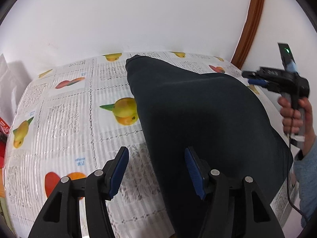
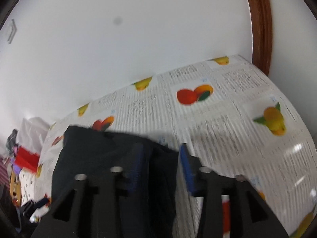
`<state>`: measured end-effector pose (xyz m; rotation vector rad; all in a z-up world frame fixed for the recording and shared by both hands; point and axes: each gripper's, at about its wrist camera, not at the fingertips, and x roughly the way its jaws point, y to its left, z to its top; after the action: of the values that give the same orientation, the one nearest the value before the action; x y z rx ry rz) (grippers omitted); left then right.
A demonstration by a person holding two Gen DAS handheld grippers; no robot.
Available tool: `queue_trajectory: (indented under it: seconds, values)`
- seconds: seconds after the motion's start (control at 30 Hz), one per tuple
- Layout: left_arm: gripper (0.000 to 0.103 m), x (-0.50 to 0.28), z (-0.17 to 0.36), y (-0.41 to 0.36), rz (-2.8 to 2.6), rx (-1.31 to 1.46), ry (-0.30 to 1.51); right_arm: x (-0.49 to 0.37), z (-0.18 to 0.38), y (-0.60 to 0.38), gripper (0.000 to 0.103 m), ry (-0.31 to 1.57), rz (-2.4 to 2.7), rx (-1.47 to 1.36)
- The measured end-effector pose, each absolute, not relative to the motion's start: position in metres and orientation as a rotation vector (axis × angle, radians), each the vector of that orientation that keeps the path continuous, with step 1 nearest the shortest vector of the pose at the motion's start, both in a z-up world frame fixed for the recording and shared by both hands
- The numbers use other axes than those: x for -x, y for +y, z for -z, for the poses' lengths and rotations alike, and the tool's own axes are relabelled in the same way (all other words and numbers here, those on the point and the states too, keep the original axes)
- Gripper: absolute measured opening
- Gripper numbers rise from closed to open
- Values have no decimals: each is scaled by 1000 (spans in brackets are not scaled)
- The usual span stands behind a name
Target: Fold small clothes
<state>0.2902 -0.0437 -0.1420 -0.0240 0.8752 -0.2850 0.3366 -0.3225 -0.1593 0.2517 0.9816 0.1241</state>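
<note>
- The right wrist view is smeared by motion blur; prints on the tablecloth point(image 2: 227, 107) run into streaks, and clutter at its left edge is too soft to name.
- A dark garment point(image 1: 208, 119) lies flat on the table, matte and nearly black; its folds barely show, and its near end is cut off behind the left gripper point(image 1: 156, 170) at the picture's bottom.
- The left gripper hangs over the garment's left edge, its blue ribbed pads apart and gripping nothing: one above bare cloth, the other above the garment.
- The right gripper point(image 2: 162, 168) has its fingers spread, the garment's right edge between them; the blur hides whether either pad touches it.
- In the left wrist view, a hand point(image 1: 295, 115) holds that right gripper by its handle at the garment's far-right side; sleeve and cable are cropped by the lens rim.
- The tablecloth is glossy, ribbed plastic printed with fruit and blocks of text, set against a plain white wall point(image 1: 138, 15).
</note>
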Motion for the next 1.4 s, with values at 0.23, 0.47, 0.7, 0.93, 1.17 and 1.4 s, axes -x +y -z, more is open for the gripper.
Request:
queue_trajectory:
  seconds: [0.23, 0.47, 0.7, 0.93, 1.17, 1.4]
  values:
    - [57, -280, 142, -44, 282, 50, 894, -317, 182, -310, 13, 1041, -208, -253]
    - [59, -276, 146, -45, 235, 31, 911, -304, 173, -310, 2, 964, -201, -172]
    - [58, -261, 142, -46, 216, 17, 899, -266, 142, -307, 11, 955, -57, -65]
    - [58, -234, 138, -44, 239, 17, 894, -176, 130, -311, 51, 935, -80, 60]
    - [58, -186, 143, -43, 324, -25, 907, -114, 144, -324, 52, 972, -143, 114]
    - [58, -154, 159, -48, 351, -82, 931, -89, 166, -314, 54, 990, -166, 194]
